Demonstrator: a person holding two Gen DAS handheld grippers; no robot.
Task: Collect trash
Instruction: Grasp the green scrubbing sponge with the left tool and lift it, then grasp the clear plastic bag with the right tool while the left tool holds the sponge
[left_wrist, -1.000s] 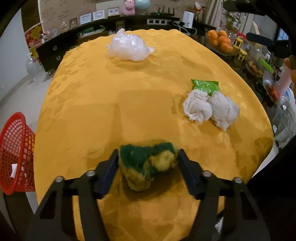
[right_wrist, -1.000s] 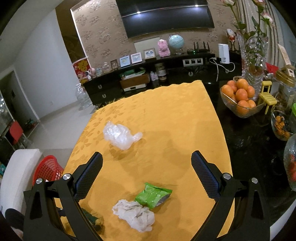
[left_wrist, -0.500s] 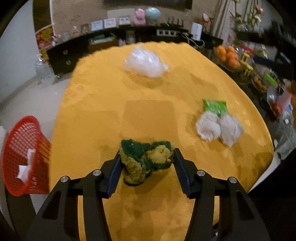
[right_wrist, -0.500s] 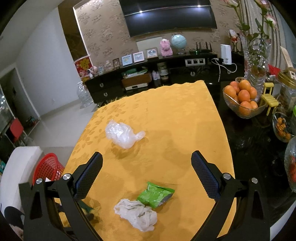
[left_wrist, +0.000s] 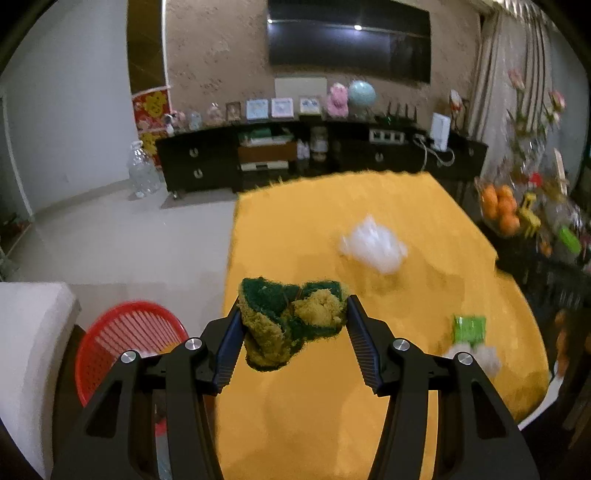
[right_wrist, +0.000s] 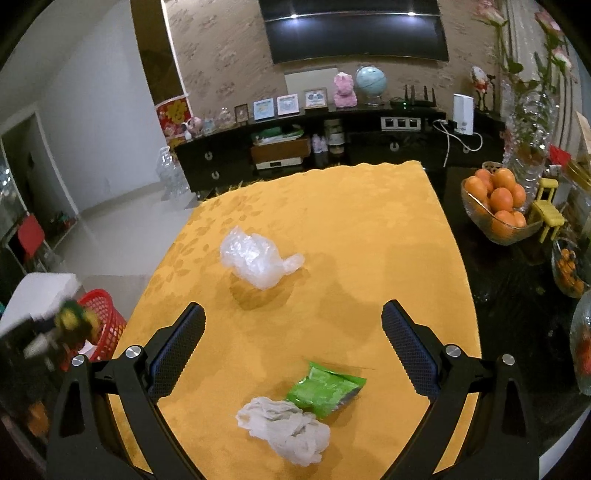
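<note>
Your left gripper (left_wrist: 293, 325) is clamped on the crumpled scouring sponge (left_wrist: 291, 321), lifted off the yellow tablecloth (left_wrist: 369, 406). Your right gripper (right_wrist: 293, 343) hangs apart, empty. Next, carry it over the red basket (left_wrist: 122, 339) and release.

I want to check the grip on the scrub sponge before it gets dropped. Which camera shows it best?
The left wrist view: the sponge fills the centre, sharp, pinched between the left gripper pads. The right wrist view shows it only as a small blurred green-yellow patch at the left edge, near the red basket.
</note>
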